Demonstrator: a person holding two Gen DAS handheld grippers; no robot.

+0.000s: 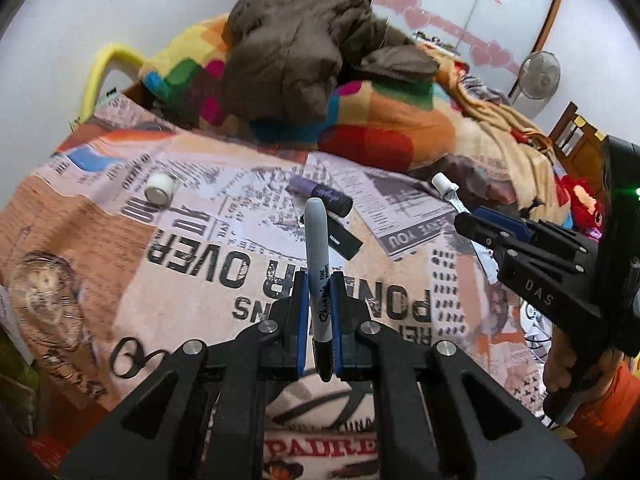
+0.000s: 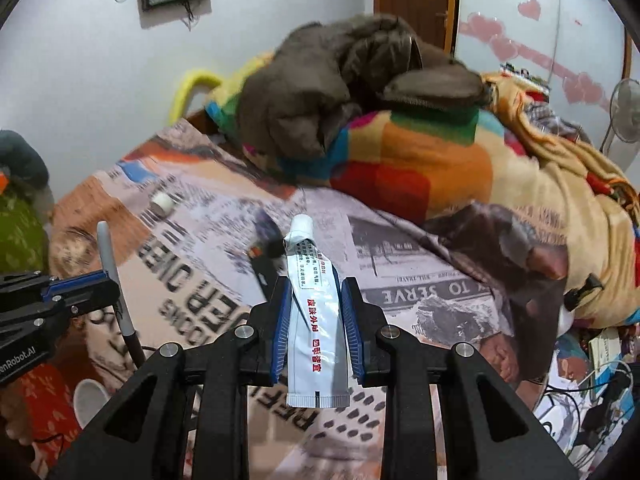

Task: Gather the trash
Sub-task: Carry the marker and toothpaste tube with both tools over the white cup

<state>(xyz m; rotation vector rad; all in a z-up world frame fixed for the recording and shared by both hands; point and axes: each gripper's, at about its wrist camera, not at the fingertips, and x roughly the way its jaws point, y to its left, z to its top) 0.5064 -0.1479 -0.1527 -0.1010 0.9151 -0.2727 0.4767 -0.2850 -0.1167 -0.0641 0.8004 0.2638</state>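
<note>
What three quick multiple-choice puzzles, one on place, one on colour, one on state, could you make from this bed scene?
1. Where does the small white roll lie?
A. On the newspaper-print bedsheet
B. On the brown jacket
C. Between jaws

2. What colour is the tube's cap?
A. Red
B. White
C. Black

3. What is the left gripper doing?
A. Open, empty
B. Shut on the Sharpie marker
C. Holding the tube

Answers: 1 A, it rests on the print; 2 B, cap shows white; 3 B, jaws pinch the marker.

Bed (image 1: 120,280) carries white cap (image 1: 159,189), purple tube (image 1: 320,194), blanket (image 1: 384,128).
</note>
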